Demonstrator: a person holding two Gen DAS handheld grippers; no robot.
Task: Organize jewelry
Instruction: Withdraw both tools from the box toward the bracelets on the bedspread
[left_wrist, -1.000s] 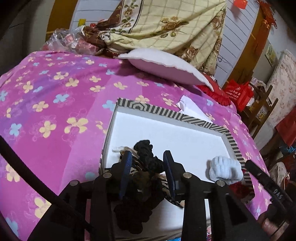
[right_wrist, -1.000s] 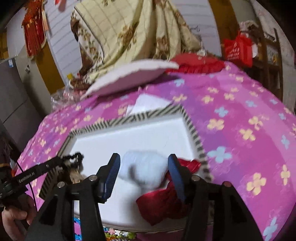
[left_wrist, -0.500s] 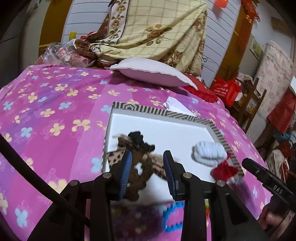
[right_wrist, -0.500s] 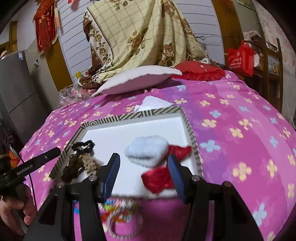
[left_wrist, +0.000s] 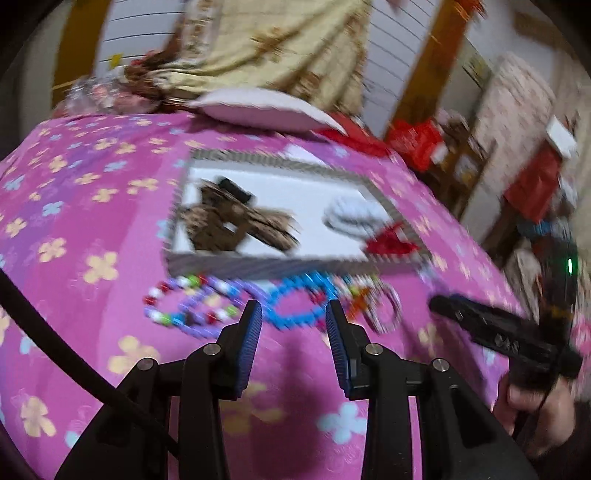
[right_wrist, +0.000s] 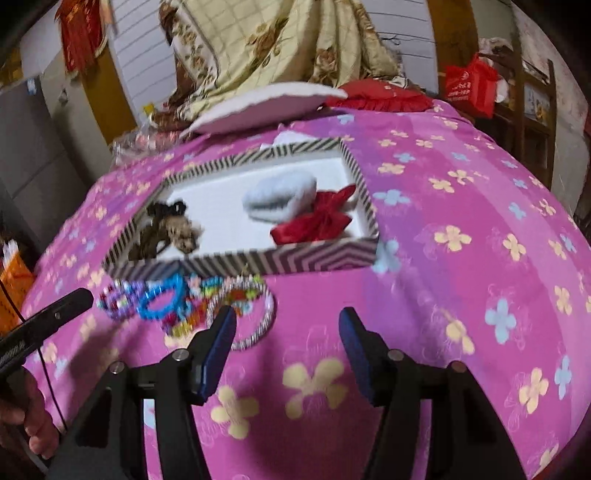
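Room: bedroom, with a pink bedspread (right_wrist: 461, 258) covered in yellow and blue flowers.
Behind: one white pillow (right_wrist: 266, 107) at the far end of the bed, and a cream flowered blanket (right_wrist: 280, 40) hanging above it.
Box: one striped box (right_wrist: 258, 264) with a white inside sits in the middle of the bed.
In the box: one brown and black pile of hair ties (right_wrist: 168, 230) on the left, one fluffy white scrunchie (right_wrist: 279, 195) and one red bow (right_wrist: 321, 221) on the right. White scrunchie and red bow touch.
Bracelets: a heap of bead bracelets (right_wrist: 184, 302) lies on the bedspread just in front of the box, not in it. I can pick out one blue one (left_wrist: 299, 302), one purple one (left_wrist: 207, 306) and one silver one (right_wrist: 255, 317). Blur hides the full count.
Left gripper (left_wrist: 293, 321): its jaws are only a little way apart and nothing is between them. The blue bracelet lies just past its tips.
Right gripper (right_wrist: 286, 328): its jaws are opening and nothing is between them. The silver bracelet lies beside its left finger, and the bead heap is off to the left.
Hands: one hand (left_wrist: 532, 410) holds the right tool and one hand (right_wrist: 26, 417) holds the left tool.
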